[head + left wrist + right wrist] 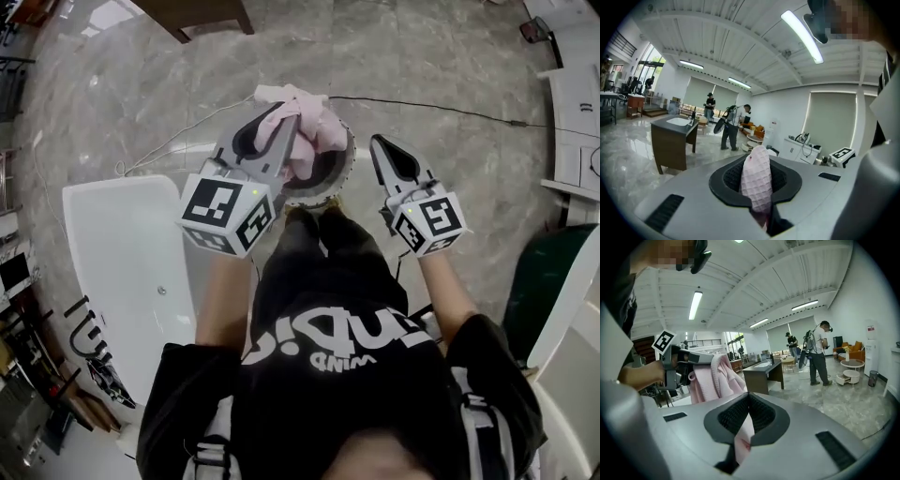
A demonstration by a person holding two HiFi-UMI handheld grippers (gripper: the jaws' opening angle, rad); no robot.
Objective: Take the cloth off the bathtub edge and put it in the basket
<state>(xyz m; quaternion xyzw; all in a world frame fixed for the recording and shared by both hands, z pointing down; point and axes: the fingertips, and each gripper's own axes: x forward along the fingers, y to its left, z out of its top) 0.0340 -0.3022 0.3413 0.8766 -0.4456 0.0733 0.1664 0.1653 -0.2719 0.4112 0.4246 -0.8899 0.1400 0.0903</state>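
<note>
A pink waffle cloth point(307, 127) hangs bunched from my left gripper point(281, 127), which is shut on it. It hangs over a round basket point(350, 165) on the marble floor, just ahead of the person's feet. In the left gripper view the cloth point(757, 180) stands up between the pads. My right gripper point(380, 146) hovers to the right of the basket, apart from the bunch. The right gripper view shows the cloth point(712, 380) draped from the left gripper point(677, 364), and a pink strip fills the slit of my right gripper point(749, 397). Whether that strip is pinched there is unclear.
The white bathtub point(122, 253) stands at the left. A dark wooden vanity point(202, 14) is beyond the basket, and a black cable point(422, 103) runs across the floor. White cabinets point(572, 112) line the right side. Other people point(818, 352) stand far off.
</note>
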